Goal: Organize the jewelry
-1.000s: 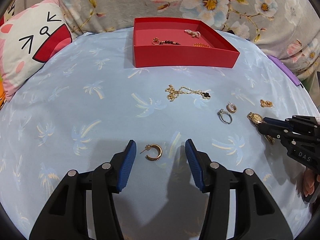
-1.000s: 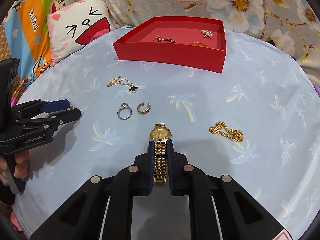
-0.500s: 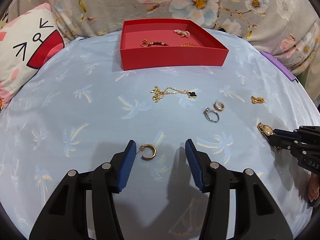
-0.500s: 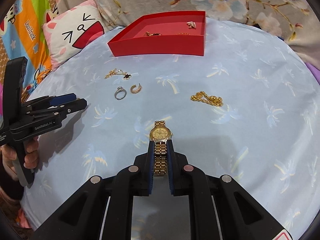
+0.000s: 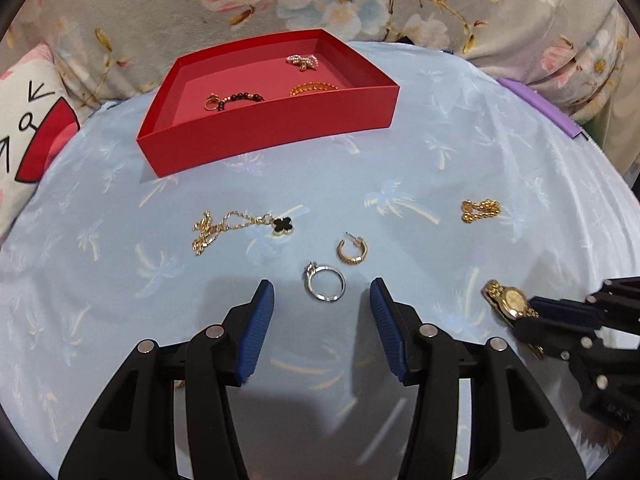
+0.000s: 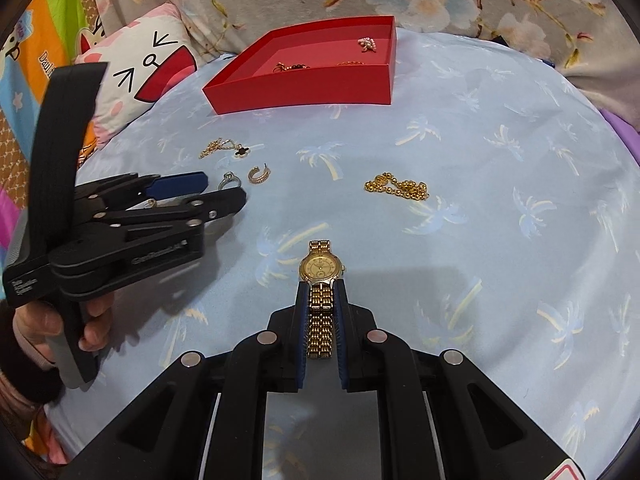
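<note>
Right fingers (image 6: 320, 300) clamp the watch (image 6: 321, 268) by its band — it could slip sideways. Left fingers (image 5: 322, 300) half-wide, empty, straddling the silver ring (image 5: 325, 286) — may snag bedsheet (image 5: 440, 152).

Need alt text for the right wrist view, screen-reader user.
The right gripper, shut on a gold watch by its band, over a pale blue cloth. Beyond lie a gold bead chain, a hoop earring, a silver ring, a clover necklace and a red box; the left gripper at left.
</note>
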`<state>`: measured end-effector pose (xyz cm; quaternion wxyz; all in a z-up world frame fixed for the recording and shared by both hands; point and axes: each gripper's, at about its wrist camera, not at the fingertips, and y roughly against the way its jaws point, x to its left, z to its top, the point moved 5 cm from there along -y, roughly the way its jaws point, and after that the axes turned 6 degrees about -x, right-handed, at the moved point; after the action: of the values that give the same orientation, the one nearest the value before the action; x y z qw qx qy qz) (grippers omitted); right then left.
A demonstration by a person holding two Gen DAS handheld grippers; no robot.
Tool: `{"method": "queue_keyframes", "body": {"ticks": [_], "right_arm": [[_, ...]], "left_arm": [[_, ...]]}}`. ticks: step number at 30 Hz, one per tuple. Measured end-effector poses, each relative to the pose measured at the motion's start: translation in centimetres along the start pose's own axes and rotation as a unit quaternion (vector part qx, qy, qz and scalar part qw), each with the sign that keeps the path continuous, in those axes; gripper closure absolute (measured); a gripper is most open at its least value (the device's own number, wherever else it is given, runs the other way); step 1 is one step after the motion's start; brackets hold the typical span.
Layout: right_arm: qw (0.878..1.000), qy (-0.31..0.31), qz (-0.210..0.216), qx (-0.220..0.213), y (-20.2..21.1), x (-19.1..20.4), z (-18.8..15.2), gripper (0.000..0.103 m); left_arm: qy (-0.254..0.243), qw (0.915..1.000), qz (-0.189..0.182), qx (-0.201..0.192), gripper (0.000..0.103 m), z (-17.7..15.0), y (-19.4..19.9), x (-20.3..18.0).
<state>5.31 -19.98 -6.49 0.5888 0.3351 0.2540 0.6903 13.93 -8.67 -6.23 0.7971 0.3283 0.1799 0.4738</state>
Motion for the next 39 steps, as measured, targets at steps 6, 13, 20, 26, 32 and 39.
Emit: {"method": "queue_keyframes", "body": {"ticks": [6,13,20,26,32,39], "right_arm": [[1.000,-0.004,-0.001,0.001,0.0,0.0,0.0,0.092],[1.000,-0.007,0.000,0.002,0.0,-0.1,0.0,0.092],[1.000,-0.013,0.005,-0.001,0.1,-0.2,0.1,0.092],[1.000,-0.008,0.015,-0.014,0.7,0.2,0.4,0.092],[0.999,-0.001,0.025,-0.029,1.6,1.0,1.2,0.092],[0.998,0.015,0.023,-0.050,3.1,1.5,5.8,0.092]], "left_arm": [[0.004,0.9999,0.012,-0.001,0.073,0.1,-0.2,0.3],[0.001,1.0000,-0.003,-0.004,0.084,-0.1,0.1,0.4],[0.009,0.9999,-0.010,-0.006,0.084,-0.6,0.7,0.7],[0.017,0.9997,-0.009,-0.016,0.084,-0.6,2.0,1.4],[0.026,0.9991,-0.005,-0.033,0.084,0.2,3.6,2.6],[0.031,0.9984,0.008,-0.047,0.084,2.9,4.9,5.2]]}}
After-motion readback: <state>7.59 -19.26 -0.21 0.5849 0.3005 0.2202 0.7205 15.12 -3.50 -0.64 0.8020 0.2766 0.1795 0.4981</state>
